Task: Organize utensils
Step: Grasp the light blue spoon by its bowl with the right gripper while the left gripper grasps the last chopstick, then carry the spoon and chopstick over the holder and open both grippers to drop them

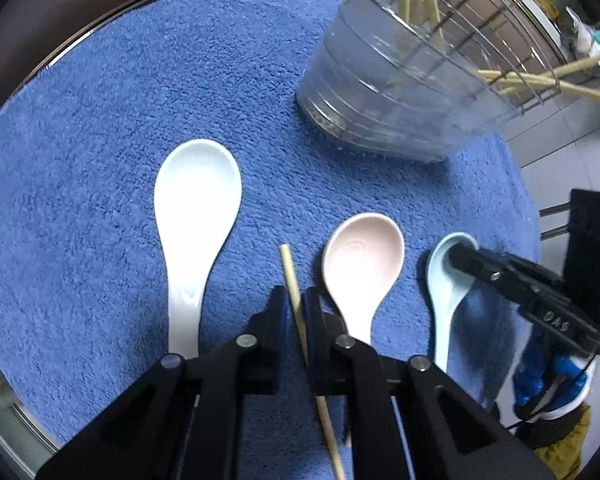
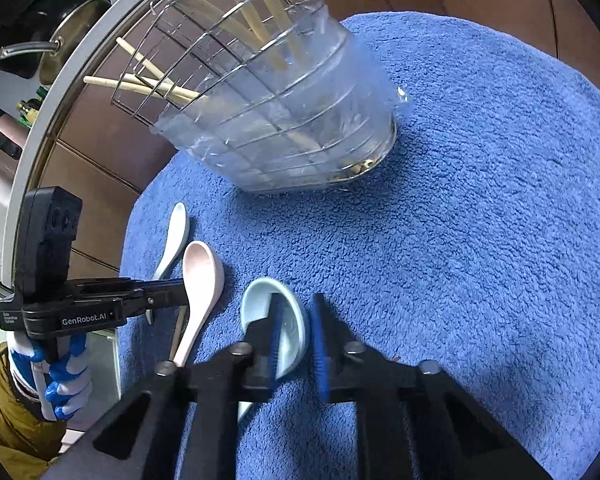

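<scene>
On the blue terry towel (image 1: 100,120) three ceramic spoons lie side by side — large white spoon (image 1: 196,216) left, pink spoon (image 1: 364,264) middle, pale blue spoon (image 1: 446,292) right. A wooden chopstick (image 1: 296,300) lies between white and pink. Behind them stands the clear plastic tub with wire basket (image 1: 400,92), chopsticks inside.

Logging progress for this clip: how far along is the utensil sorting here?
Partly done. Several chopsticks already stand in the wire utensil holder. In hand: the left gripper straddles a single chopstick on the blue towel, jaws not visibly clamped; the right gripper has one finger inside the pale blue spoon. Left: the white spoon and pink spoon lie untouched.
</scene>
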Demonstrator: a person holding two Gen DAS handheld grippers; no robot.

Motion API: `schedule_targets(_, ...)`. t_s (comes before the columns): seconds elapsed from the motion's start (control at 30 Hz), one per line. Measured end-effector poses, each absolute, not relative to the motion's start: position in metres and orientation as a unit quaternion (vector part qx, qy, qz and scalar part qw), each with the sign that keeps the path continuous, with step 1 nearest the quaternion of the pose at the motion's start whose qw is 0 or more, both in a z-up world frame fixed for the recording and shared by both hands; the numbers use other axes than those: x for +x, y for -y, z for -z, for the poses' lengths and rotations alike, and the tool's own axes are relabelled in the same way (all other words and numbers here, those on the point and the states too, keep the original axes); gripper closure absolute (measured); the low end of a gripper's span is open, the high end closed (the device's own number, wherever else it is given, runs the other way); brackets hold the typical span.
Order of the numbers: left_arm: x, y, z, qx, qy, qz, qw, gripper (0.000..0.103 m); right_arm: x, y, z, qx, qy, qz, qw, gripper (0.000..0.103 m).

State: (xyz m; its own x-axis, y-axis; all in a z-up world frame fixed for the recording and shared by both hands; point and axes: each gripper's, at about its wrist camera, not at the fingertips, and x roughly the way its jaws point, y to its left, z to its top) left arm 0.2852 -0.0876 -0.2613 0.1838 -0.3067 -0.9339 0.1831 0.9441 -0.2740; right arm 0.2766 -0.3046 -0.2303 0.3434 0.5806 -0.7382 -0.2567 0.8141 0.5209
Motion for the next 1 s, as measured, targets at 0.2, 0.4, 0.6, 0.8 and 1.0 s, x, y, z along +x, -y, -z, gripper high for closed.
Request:
schedule_targets(0.2, 0.277, 0.102, 0.261, -0.029, -0.601, 0.15, 0.784, 0.097, 0.256, 0.303, 0.21, 0.135, -0.485, -0.237, 0.831, 0.094)
schedule_targets(0.4, 0.263, 0.093, 0.258, -0.034, -0.576, 0.151, 0.803, 0.099, 0.227, 0.3, 0.184, 0.11, -0.453, -0.218, 0.858, 0.094)
schedule_targets(0.6, 0.227, 0.079, 0.229, -0.04, -0.515, 0.173, 0.838, 0.099, 0.196, 0.296, 0.158, 0.097, -0.415, -0.205, 0.881, 0.094)
schedule_targets(0.8, 0.197, 0.063, 0.195, -0.043, -0.453, 0.196, 0.869, 0.099, 0.169, 0.292, 0.14, 0.089, -0.39, -0.194, 0.895, 0.094)
schedule_targets(1.0, 0.17, 0.057, 0.14, -0.05, -0.37, 0.213, 0.903, 0.099, 0.15, 0.283, 0.107, 0.061, -0.351, -0.172, 0.919, 0.094)
